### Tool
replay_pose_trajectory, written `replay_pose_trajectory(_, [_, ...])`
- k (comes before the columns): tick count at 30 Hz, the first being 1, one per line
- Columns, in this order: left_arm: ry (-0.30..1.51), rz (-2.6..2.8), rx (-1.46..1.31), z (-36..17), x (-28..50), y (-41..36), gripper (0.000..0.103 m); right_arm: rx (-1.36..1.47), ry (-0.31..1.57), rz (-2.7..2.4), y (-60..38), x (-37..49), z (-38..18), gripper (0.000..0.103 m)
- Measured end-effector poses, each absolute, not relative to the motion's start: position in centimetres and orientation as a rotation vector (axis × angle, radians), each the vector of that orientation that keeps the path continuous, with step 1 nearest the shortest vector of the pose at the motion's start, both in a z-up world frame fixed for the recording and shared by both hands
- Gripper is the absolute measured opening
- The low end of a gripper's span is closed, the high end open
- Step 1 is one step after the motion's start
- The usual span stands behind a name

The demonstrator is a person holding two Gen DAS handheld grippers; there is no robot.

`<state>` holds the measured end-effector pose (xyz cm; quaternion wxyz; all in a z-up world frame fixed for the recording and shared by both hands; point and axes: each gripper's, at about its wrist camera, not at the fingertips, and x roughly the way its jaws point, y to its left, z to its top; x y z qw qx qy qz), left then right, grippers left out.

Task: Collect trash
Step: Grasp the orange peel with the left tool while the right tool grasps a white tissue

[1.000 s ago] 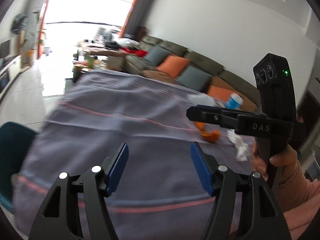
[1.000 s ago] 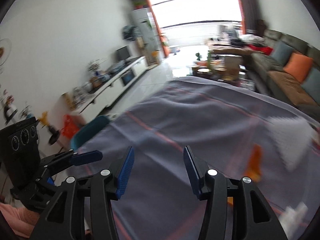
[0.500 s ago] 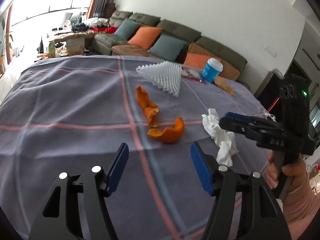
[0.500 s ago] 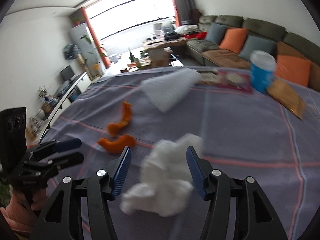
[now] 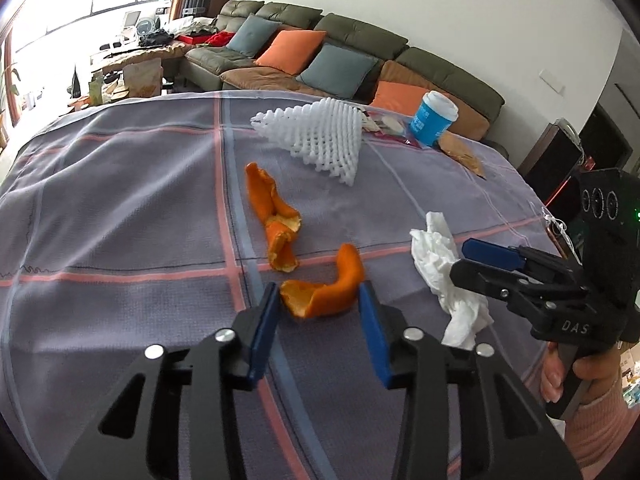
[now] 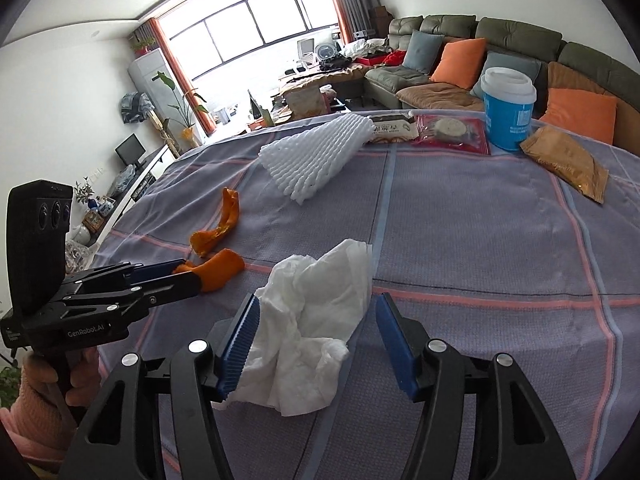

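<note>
Right tongs (image 5: 476, 260) cover part of the crumpled tissue (image 5: 444, 268). Wrapper (image 6: 394, 128) print's too small to read.

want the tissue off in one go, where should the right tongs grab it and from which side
Grab the crumpled tissue at its thick bunched middle, from the near side and above; the open right tongs already straddle it. The thin upper flap would likely just unfold.

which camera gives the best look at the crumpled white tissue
The right wrist view: the tissue lies large and unblocked between the open right gripper fingers. In the left wrist view the tissue sits off to the side, partly hidden behind the right gripper.
</note>
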<state>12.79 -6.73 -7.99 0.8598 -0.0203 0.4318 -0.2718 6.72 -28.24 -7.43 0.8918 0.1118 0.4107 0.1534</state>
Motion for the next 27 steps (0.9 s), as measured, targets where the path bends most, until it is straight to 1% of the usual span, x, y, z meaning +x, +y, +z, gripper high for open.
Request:
replay_pose_trajectory(1, [0.901,-0.571,-0.037,-8.0,12.7,-6.8,0.036,0.233,0.854,0.321,-28.3,6.9,-7.5,0.06])
replay_pose_trajectory(2, [0.897,-0.568,-0.036,-7.9,12.6,-6.8,0.033,0.235,0.856,0.326,-28.3,6.9,-7.5,0.057])
replay_pose_trajectory(3, [0.891,-0.568,-0.037,-7.8,12.5,-6.7,0.029,0.238,0.862,0.334,-28.2,7.0,-7.6,0.052])
replay_pose_trajectory(7, [0.871,-0.581,-0.038,-7.5,11.7,-6.3,0.023,0.222,0.876,0.358,-27.8,6.8,-7.9,0.042])
replay_pose_trajectory(10, [0.848,-0.586,-0.039,-7.1,11.0,-5.9,0.022,0.223,0.876,0.369,-27.7,6.8,-7.8,0.026])
replay_pose_trajectory(11, [0.839,-0.588,-0.039,-6.9,10.6,-5.7,0.022,0.224,0.876,0.373,-27.7,6.8,-7.8,0.016])
replay_pose_trajectory(12, [0.835,-0.587,-0.04,-6.8,10.5,-5.5,0.022,0.225,0.873,0.379,-27.7,6.7,-7.7,0.011])
replay_pose_trajectory(27, [0.764,-0.532,-0.092,-4.7,7.6,-0.7,0.021,0.222,0.792,0.475,-25.2,6.0,-4.9,0.01])
